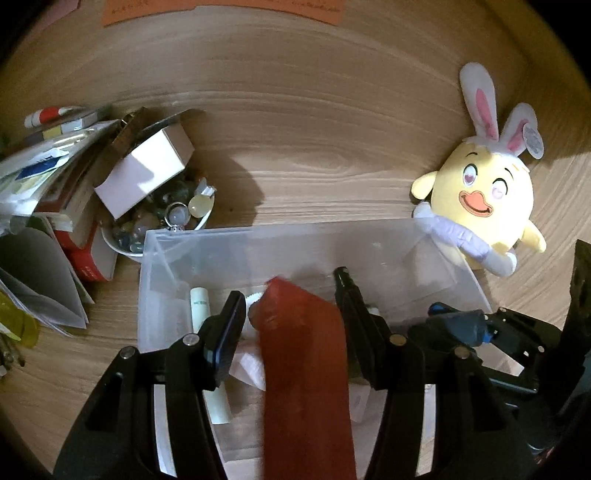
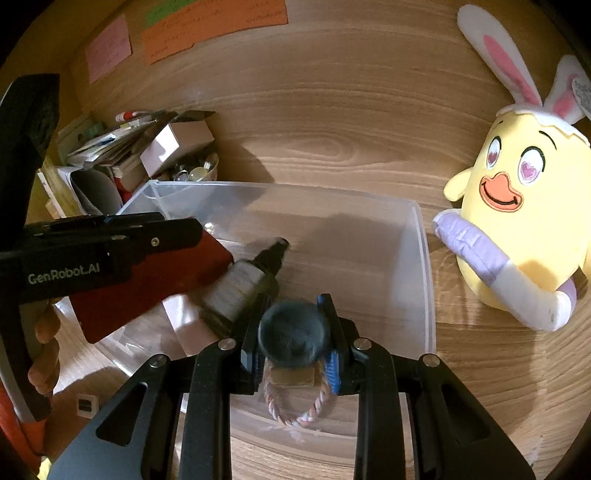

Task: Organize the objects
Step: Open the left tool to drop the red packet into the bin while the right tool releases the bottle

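A clear plastic bin [image 1: 373, 230] [image 2: 421, 236] lies on the wooden table. My left gripper [image 1: 291, 295] is over it with a red flat box [image 1: 306, 369] [image 2: 147, 288] between its fingers, tilted down into the bin. In the right wrist view the left gripper [image 2: 110, 240] covers the box from the left. My right gripper [image 2: 293, 325] is shut on a dark fuzzy pom-pom [image 2: 291, 336] with a braided cord loop [image 2: 295, 406], held above the bin. A dark dropper bottle [image 2: 243, 284] and a pale tube [image 1: 201, 306] lie inside the bin.
A yellow chick plush with bunny ears [image 1: 484, 195] [image 2: 517, 229] leans right of the bin. Left of it are a bowl of glass marbles [image 1: 159, 221], a small white box [image 1: 144, 170], and stacked books and papers [image 1: 44, 192]. Paper notes [image 2: 214, 26] are on the wall.
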Demonstrator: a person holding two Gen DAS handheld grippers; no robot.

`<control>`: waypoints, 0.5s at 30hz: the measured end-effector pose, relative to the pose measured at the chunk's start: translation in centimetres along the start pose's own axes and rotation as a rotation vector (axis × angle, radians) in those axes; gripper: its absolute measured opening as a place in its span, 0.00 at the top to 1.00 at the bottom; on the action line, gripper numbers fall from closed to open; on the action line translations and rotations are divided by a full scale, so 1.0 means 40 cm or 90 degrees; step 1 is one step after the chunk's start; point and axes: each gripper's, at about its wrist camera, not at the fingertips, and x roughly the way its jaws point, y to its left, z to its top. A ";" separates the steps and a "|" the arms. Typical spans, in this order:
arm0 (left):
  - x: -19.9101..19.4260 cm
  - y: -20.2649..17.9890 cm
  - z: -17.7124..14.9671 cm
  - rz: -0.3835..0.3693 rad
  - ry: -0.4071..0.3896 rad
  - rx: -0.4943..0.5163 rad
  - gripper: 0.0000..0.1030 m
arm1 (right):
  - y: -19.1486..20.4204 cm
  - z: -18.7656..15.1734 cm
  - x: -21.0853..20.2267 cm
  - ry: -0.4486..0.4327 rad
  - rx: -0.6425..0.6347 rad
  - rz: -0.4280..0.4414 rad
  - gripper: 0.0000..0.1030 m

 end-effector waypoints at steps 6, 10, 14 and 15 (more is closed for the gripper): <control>-0.055 -0.012 -0.014 -0.014 -0.015 0.017 0.47 | 0.010 -0.001 0.009 0.006 -0.010 -0.011 0.77; -0.109 -0.016 -0.039 -0.007 -0.029 0.038 0.43 | 0.012 -0.005 0.010 0.009 -0.012 -0.008 0.77; -0.159 -0.013 -0.064 0.002 -0.046 0.049 0.35 | 0.013 -0.006 0.012 0.012 -0.011 -0.007 0.77; -0.167 -0.012 -0.069 0.002 -0.049 0.049 0.33 | 0.013 -0.006 0.012 0.012 -0.011 -0.009 0.77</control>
